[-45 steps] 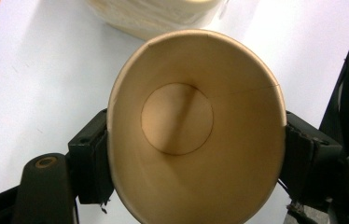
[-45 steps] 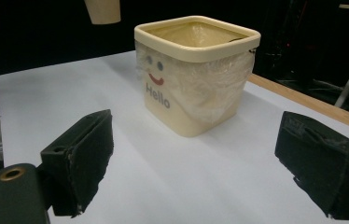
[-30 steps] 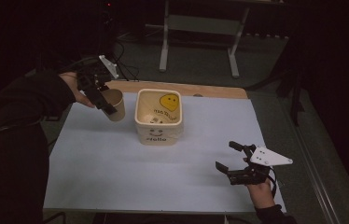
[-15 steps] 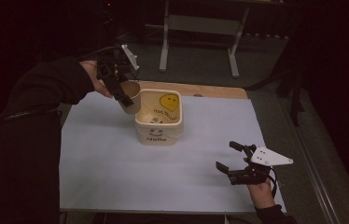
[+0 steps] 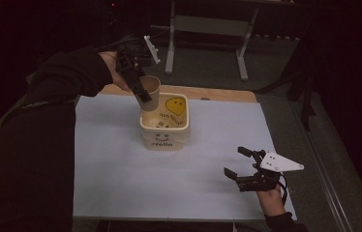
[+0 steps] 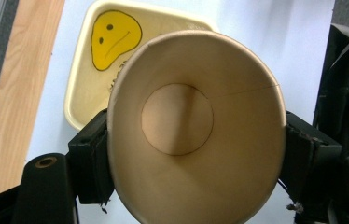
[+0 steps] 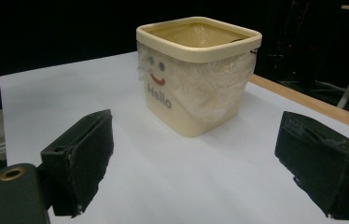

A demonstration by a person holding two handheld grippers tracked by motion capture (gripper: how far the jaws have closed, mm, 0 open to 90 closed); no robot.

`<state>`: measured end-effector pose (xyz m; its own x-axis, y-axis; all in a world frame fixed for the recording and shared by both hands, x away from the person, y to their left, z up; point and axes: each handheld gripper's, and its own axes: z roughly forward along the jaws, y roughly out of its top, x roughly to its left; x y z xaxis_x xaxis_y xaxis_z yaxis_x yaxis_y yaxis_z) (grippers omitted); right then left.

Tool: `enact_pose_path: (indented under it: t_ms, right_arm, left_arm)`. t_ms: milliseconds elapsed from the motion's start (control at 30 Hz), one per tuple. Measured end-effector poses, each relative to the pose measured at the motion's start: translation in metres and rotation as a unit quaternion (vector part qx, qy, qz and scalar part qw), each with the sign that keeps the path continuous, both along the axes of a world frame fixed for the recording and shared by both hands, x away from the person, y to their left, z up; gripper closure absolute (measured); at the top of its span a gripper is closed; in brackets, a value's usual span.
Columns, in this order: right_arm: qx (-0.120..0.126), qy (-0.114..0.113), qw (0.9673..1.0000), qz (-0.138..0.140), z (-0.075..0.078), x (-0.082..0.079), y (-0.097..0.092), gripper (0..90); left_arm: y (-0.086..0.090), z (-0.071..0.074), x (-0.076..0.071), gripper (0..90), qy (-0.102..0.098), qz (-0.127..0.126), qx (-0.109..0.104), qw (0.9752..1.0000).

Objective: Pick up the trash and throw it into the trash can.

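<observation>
Flanking the paper cup [image 5: 150, 88], left jaws above the cream bin [image 5: 165, 126].

High view: fixed above the near side of the table [image 5: 121, 193], facing forward and down. Left gripper view: close, looking down into a paper cup [image 6: 196, 126] above the cream bin [image 6: 84, 93]. Right gripper view: low, near table level, facing the same bin [image 7: 196, 74]; background apparently too dark to read.

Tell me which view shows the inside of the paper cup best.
The left gripper view: it looks straight into the paper cup, round bottom bare, nothing inside. The high view shows the cup small and tilted over the cream bin, held by the left claw.
</observation>
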<state>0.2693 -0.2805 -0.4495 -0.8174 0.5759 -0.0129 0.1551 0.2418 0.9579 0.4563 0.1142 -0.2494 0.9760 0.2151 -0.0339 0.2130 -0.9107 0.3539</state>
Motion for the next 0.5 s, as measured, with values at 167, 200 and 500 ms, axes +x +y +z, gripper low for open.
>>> enact_pose_path:
  t_ms: [167,200,500]
  right_arm:
    - [-0.001,0.003,1.0000,0.001,-0.001,0.000,0.000,11.4]
    - [-0.001,0.004,1.0000,0.001,-0.001,0.000,0.000,11.3]
    - [0.000,0.005,1.0000,0.002,-0.001,0.000,0.000,11.3]
  left_arm:
    - [-0.010,0.003,0.005,25.7,0.000,-0.008,-0.001,1.0000]
    - [-0.012,0.003,0.006,25.7,0.000,-0.007,0.000,1.0000]
    - [-0.023,-0.002,0.016,26.2,0.005,-0.015,0.008,0.9998]
